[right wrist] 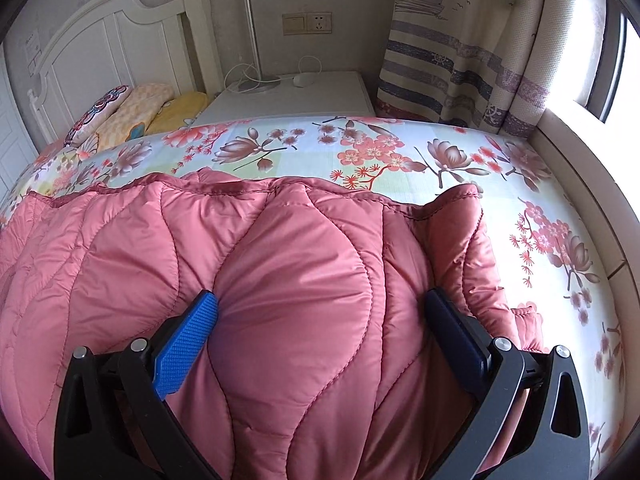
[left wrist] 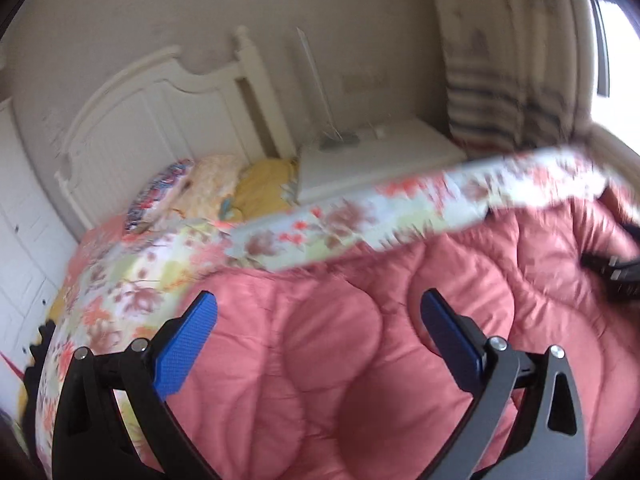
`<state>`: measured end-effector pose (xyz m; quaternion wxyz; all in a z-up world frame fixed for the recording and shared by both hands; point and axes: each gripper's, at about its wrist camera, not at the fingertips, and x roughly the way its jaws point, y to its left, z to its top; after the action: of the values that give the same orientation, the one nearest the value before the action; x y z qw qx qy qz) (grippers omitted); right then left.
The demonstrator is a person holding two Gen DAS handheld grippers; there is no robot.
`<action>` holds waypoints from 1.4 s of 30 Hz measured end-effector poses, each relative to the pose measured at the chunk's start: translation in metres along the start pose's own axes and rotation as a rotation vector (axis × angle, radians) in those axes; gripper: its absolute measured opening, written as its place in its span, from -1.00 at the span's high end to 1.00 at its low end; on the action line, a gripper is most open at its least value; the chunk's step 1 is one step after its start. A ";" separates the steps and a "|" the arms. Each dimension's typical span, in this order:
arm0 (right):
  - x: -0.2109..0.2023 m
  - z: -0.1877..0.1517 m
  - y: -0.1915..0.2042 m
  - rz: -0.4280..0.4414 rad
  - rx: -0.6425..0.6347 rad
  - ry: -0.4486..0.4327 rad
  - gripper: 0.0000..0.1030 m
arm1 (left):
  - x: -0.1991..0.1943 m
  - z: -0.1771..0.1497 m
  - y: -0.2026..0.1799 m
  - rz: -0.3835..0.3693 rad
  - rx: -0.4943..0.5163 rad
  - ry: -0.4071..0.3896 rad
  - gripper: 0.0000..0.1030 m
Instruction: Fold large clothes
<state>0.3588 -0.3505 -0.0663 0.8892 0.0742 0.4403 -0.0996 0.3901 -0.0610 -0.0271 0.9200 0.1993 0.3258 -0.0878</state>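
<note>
A pink quilted padded garment (right wrist: 280,280) fills the lower and middle part of the right wrist view, lying spread on a bed covered by a floral sheet (right wrist: 400,152); its stitched top edge runs across the frame just above centre, with the sheet showing beyond it and down the right side. The right gripper (right wrist: 320,312) stands with its jaws wide apart, the blue pads (right wrist: 184,348) pressing into the puffed fabric on either side of a bulging panel, the jaws not drawn together on it. In the left wrist view, which is blurred, the same garment (left wrist: 360,340) covers the lower centre and right, and the left gripper (left wrist: 320,316) is likewise spread wide above it; whether its pads touch the cloth cannot be told. At the right edge of that view a dark piece of the other tool (left wrist: 616,272) shows over the garment. In the upper left of both views a white headboard (right wrist: 100,48) rises, with folded pillows or bedding (right wrist: 132,112) stacked at its foot. Beside it, upper centre, a white bedside cabinet (right wrist: 320,96) carries a lamp base with a thin pole (right wrist: 252,40) and a white cable. A striped curtain (right wrist: 460,60) hangs in the upper right beside a bright window (right wrist: 628,64).
</note>
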 end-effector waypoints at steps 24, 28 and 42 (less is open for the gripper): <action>-0.060 0.038 0.088 0.083 -0.198 -0.122 -0.91 | 0.042 -0.024 0.000 -0.102 -0.086 0.094 -0.96; -0.005 0.011 0.122 -0.008 -0.351 0.034 -0.91 | 0.043 -0.024 0.001 -0.110 -0.093 0.100 -0.96; -0.042 0.019 0.065 -0.075 -0.197 -0.126 -0.91 | 0.044 -0.024 0.002 -0.104 -0.095 0.100 -0.96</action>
<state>0.3640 -0.2867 -0.0185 0.9138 -0.0363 0.3936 -0.0934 0.4106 -0.0506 -0.0716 0.9053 0.1425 0.3849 -0.1099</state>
